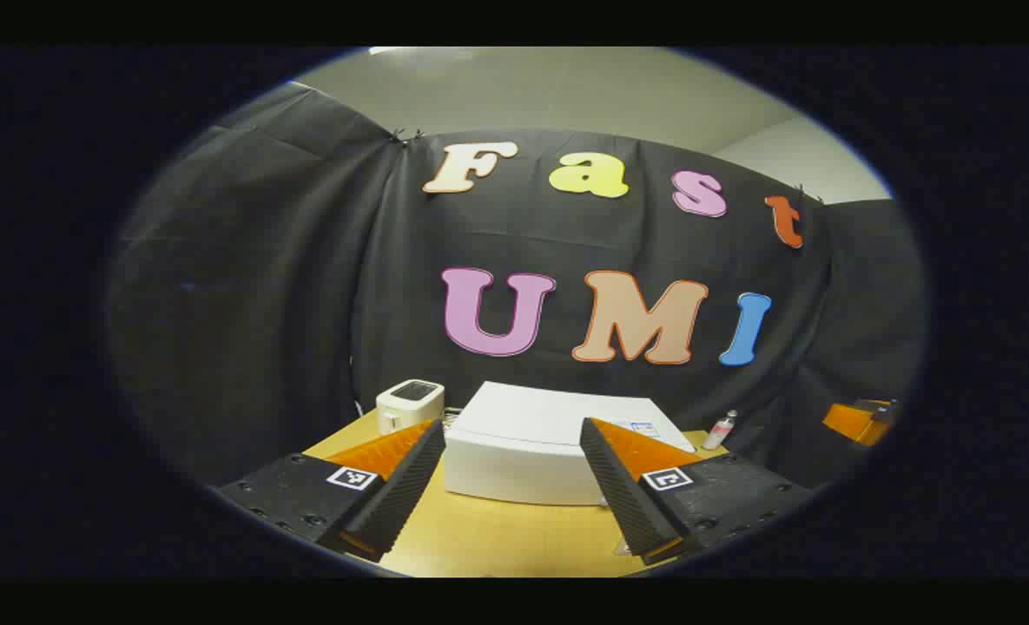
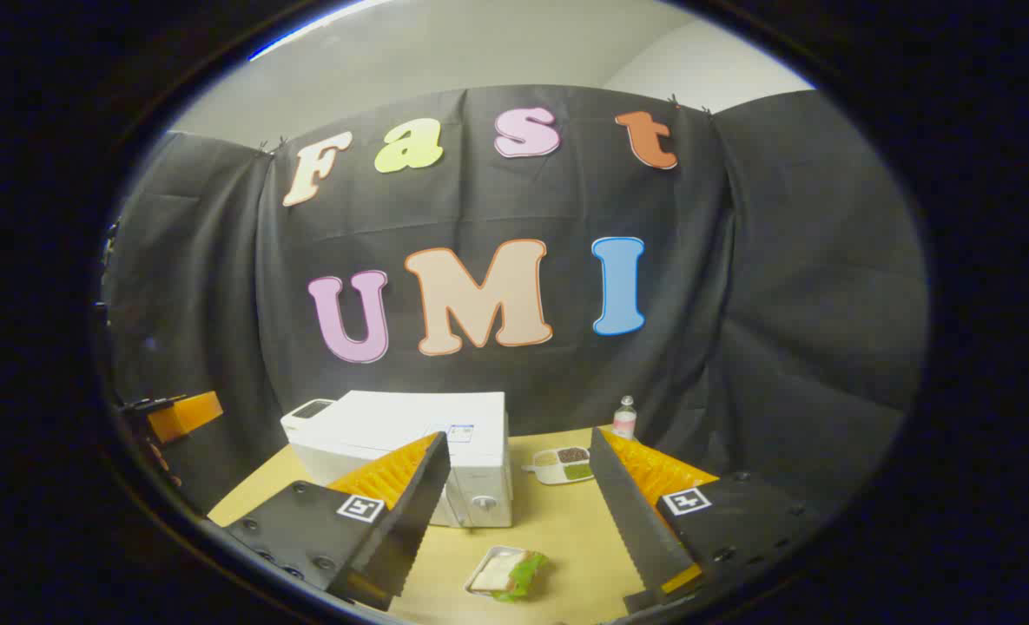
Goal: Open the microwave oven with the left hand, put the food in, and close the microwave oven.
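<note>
A white microwave oven (image 1: 523,460) stands on the wooden table, door shut, straight ahead of my left gripper (image 1: 511,423), which hovers short of it, open and holding nothing. In the right gripper view the microwave oven (image 2: 392,430) is at centre left, with its knobs on the front right. The food, a sandwich with green lettuce on a small tray (image 2: 505,573), lies on the table in front of the oven. My right gripper (image 2: 519,432) hangs above and behind that tray, open and empty.
A small white appliance (image 1: 410,404) stands behind the microwave's left side. A divided dish of foods (image 2: 563,464) and a small bottle (image 2: 624,417) sit at the back right of the table (image 2: 566,529). The black cloth wall closes the back.
</note>
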`<action>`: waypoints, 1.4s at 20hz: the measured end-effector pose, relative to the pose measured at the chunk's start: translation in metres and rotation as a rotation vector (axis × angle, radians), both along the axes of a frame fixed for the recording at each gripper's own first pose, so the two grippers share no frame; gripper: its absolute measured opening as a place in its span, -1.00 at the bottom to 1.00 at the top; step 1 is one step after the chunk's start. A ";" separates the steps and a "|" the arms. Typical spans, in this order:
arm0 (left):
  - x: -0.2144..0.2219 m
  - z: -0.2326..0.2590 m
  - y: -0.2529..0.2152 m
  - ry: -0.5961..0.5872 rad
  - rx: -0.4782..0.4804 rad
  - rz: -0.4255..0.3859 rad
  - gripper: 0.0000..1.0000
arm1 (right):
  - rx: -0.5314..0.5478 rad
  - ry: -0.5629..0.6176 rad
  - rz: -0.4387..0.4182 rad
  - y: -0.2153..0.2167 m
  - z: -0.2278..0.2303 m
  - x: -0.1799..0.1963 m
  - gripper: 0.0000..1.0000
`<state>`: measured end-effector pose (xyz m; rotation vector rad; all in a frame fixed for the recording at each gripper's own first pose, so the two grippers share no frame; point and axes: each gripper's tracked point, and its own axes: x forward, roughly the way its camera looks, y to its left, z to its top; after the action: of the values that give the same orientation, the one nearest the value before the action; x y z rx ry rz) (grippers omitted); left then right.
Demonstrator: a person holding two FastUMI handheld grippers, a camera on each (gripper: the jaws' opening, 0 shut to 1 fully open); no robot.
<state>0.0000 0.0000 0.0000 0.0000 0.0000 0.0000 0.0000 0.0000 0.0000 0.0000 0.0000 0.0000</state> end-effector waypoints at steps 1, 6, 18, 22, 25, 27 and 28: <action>0.000 0.000 -0.002 -0.002 0.000 -0.001 0.83 | 0.000 0.002 0.000 -0.001 0.000 0.001 0.83; -0.003 -0.001 -0.004 0.001 0.033 0.004 0.80 | 0.017 0.004 0.006 -0.005 0.001 0.005 0.99; 0.006 -0.037 -0.011 0.090 0.063 -0.051 0.80 | 0.045 0.036 -0.015 -0.014 -0.008 0.006 0.99; 0.014 -0.084 -0.011 0.201 0.072 -0.070 0.90 | 0.071 0.062 -0.028 -0.019 -0.019 0.007 0.83; 0.015 -0.118 -0.014 0.276 0.101 -0.088 0.89 | 0.070 0.091 -0.047 -0.027 -0.030 0.007 0.83; 0.021 -0.138 -0.021 0.317 0.128 -0.109 0.89 | 0.055 0.105 -0.062 -0.034 -0.036 0.006 0.83; 0.022 -0.149 -0.025 0.341 0.139 -0.123 0.89 | 0.048 0.108 -0.070 -0.037 -0.038 0.006 0.99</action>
<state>0.0218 -0.0250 -0.1494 0.1385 0.3405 -0.1233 0.0056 -0.0373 -0.0380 0.0481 0.1079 -0.0704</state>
